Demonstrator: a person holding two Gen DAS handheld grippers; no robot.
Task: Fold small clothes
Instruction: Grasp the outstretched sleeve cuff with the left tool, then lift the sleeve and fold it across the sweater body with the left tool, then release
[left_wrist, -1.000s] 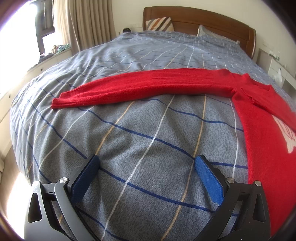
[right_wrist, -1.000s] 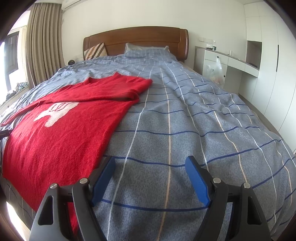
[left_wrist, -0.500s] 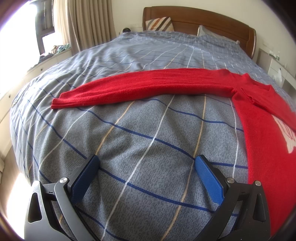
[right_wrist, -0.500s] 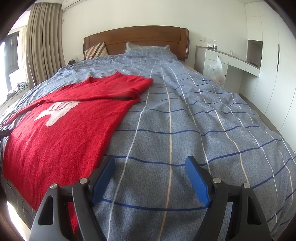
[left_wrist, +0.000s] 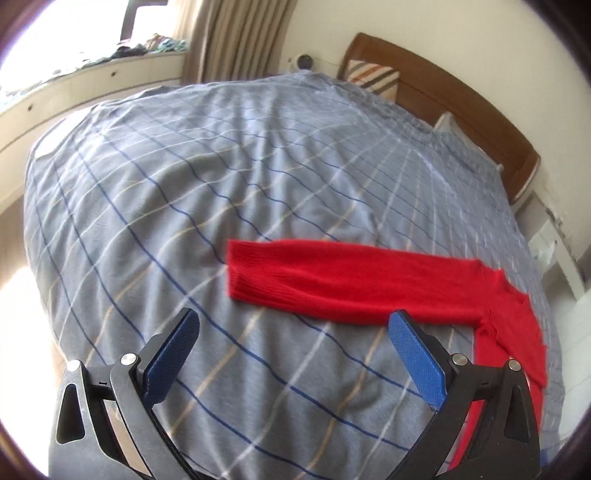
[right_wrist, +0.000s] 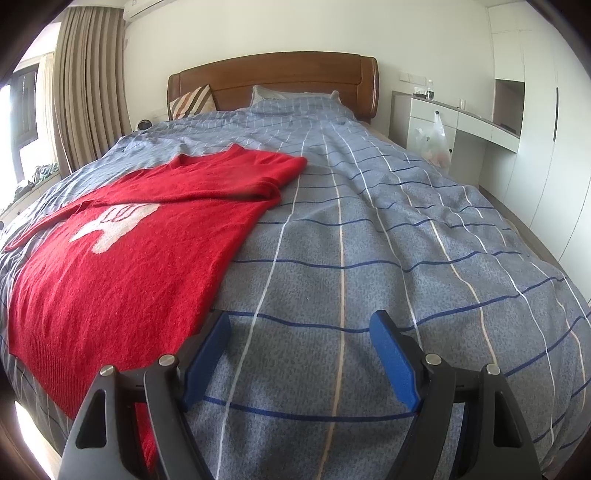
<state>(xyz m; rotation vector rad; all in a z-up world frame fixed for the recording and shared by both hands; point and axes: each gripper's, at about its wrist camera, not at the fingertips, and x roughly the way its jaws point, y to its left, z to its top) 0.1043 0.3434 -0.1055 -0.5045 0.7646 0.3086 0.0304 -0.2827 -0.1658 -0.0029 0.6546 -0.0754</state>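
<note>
While the right gripper (right_wrist: 299, 354) sits unmoved with jaws spread wide and empty, the left gripper (left_wrist: 293, 350) — also wide apart, holding nothing — has swung up over the outstretched sleeve (left_wrist: 343, 284) of the red knitted sweater (right_wrist: 133, 254) lying flat on the blue-grey checked bedspread (right_wrist: 388, 240). Likely the sleeve cuff (left_wrist: 240, 269) gets pinched and folded inward first.

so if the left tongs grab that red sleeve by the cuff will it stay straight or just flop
Likely flop: the red sleeve is soft knit lying limp on the duvet. It would probably drag the sweater body along. The fuzzy knit should grip the left tongs rather than slip.
</note>
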